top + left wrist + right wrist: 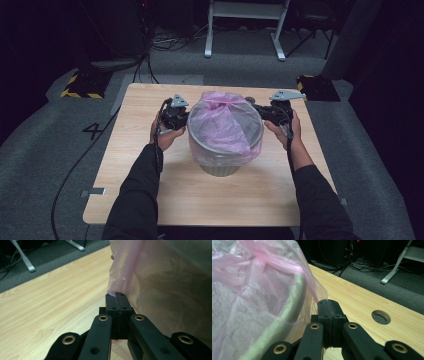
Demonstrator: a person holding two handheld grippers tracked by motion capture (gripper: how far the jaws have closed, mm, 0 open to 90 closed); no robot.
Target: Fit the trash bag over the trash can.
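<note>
Thinly, crinkled pink plastic bag (223, 125) lines round bin (220, 169).

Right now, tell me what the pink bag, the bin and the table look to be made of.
Pink bag: thin plastic film, glossy and see-through; it wrinkles and the bin's rim shows through it.
Bin: probably moulded plastic, matt grey-green, with a smooth rounded rim.
Table: light wood or wood-look laminate, matt; printed-looking grain, so which of the two stays open.
</note>
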